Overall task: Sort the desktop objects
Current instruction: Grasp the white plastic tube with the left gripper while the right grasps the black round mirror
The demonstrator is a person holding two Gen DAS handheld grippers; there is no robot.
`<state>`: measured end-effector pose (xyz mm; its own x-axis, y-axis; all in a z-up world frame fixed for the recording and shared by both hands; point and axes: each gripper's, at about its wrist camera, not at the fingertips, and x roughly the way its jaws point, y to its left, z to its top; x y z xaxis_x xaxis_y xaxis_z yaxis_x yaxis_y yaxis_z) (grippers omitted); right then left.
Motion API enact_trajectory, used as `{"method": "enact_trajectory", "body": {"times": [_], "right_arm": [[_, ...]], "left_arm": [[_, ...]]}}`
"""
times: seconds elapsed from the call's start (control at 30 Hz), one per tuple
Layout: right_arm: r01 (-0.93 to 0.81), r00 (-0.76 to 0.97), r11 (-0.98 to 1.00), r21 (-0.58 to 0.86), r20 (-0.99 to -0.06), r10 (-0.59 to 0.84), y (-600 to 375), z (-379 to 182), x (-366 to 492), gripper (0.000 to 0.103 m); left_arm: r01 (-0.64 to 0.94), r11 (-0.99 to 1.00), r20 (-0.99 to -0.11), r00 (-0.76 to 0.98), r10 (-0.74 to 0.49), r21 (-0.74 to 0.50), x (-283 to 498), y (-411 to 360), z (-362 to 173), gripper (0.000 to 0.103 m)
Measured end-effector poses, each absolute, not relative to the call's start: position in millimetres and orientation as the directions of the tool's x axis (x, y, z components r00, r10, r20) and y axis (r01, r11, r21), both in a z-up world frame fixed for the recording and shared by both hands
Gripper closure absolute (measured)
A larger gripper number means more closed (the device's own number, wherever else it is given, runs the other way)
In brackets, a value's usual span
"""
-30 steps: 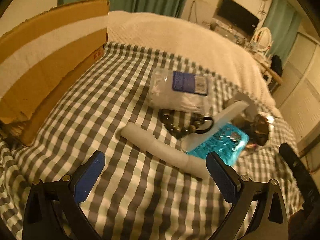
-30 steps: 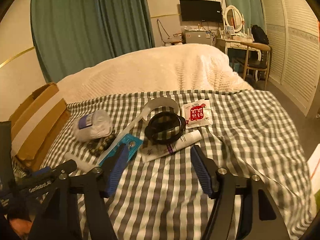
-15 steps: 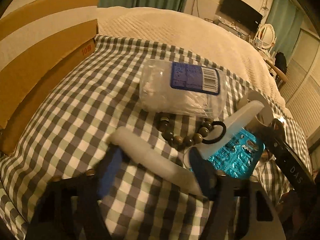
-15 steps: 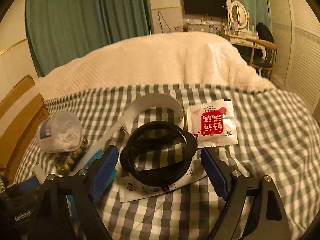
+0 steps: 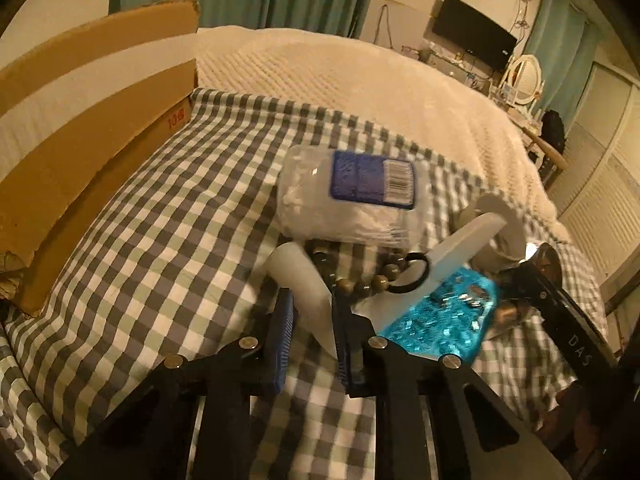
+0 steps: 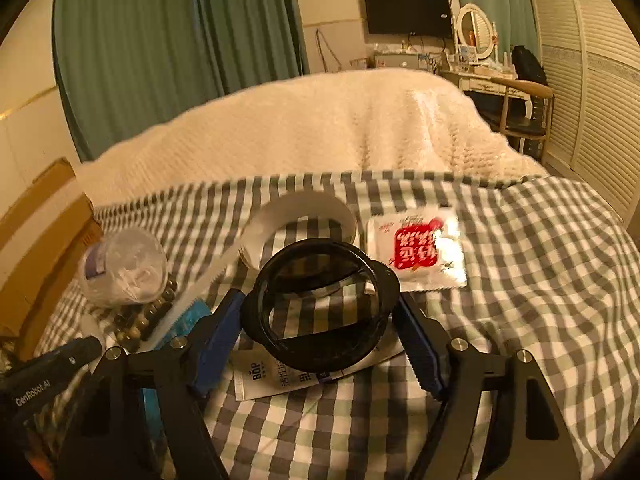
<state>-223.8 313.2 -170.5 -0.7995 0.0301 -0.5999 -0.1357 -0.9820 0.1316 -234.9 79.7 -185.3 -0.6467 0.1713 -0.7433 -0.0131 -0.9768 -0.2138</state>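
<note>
My left gripper [image 5: 311, 322] is shut on a white tube [image 5: 302, 280] lying on the checked cloth [image 5: 168, 248]. Beside it lie a bead bracelet [image 5: 372, 280], a white comb [image 5: 452, 256], a blue packet [image 5: 440, 316] and a clear cotton-swab jar [image 5: 352, 200]. My right gripper [image 6: 320, 328] is open, its blue pads [image 6: 218, 340] on either side of black folded glasses [image 6: 320, 304] that rest on a white BOP sachet [image 6: 276, 376]. A red-and-white sachet [image 6: 416, 248] and a white tape ring [image 6: 304, 216] lie behind.
A cardboard box [image 5: 80, 128] stands at the left edge of the cloth. A cream blanket [image 6: 320, 128] covers the bed beyond. The right gripper's arm [image 5: 560, 320] shows at the right of the left wrist view. A desk and chair [image 6: 516, 100] stand far right.
My left gripper moved forward and closed on the white tube, turning its far end up. My right gripper moved forward until its open fingers flank the black glasses.
</note>
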Motion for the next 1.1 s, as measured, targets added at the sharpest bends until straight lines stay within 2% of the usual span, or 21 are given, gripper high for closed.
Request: {"method": "enact_trajectory", "body": {"times": [0.43,0.53,0.67,0.8,0.87,0.93,1.0,1.03,1.1], "right_arm": [[-0.077,-0.842,-0.982,0.171,-0.539,-0.027,309.0,-133.8,-210.1,0.028],[-0.056,-0.854,-0.985,0.161,-0.518,-0.036,301.1,-119.1,-200.0,0.028],[-0.021,-0.866,-0.993,0.114,-0.498,-0.039,282.8,-98.7,-175.7,0.028],[-0.02,-0.857,-0.995,0.1,-0.515,-0.035,267.4,-88.1,-146.8,0.028],[-0.033,-0.851,-0.995,0.09,-0.524,-0.019,263.9,-87.8,-138.2,0.028],[-0.038,-0.847,-0.996,0.075,-0.531,-0.008,260.2,-87.3,-133.7,0.028],[-0.042,-0.852,-0.998,0.051,-0.523,0.009,256.8,-85.2,-131.9,0.028],[-0.036,-0.856,-0.998,0.046,-0.518,0.007,255.3,-85.4,-131.0,0.028],[-0.017,-0.854,-0.999,0.05,-0.52,-0.012,254.0,-91.1,-132.0,0.028]], "left_arm": [[-0.077,-0.972,-0.683,-0.699,0.212,-0.222,-221.2,79.9,-140.1,0.086],[-0.096,-0.972,-0.661,-0.718,0.217,-0.215,-213.7,76.8,-126.2,0.092],[-0.131,-0.963,-0.625,-0.738,0.253,-0.235,-205.7,69.0,-108.2,0.093],[-0.133,-0.954,-0.658,-0.698,0.282,-0.268,-209.6,65.7,-119.4,0.093],[-0.118,-0.953,-0.705,-0.649,0.287,-0.279,-211.3,64.7,-137.7,0.091],[-0.113,-0.961,-0.735,-0.624,0.265,-0.251,-211.0,65.9,-155.6,0.085],[-0.104,-0.969,-0.755,-0.61,0.239,-0.223,-211.7,66.5,-169.9,0.051],[-0.09,-0.97,-0.768,-0.596,0.234,-0.227,-213.8,65.0,-178.2,0.044],[-0.042,-0.963,-0.785,-0.571,0.242,-0.266,-218.9,61.7,-189.6,0.042]]}}
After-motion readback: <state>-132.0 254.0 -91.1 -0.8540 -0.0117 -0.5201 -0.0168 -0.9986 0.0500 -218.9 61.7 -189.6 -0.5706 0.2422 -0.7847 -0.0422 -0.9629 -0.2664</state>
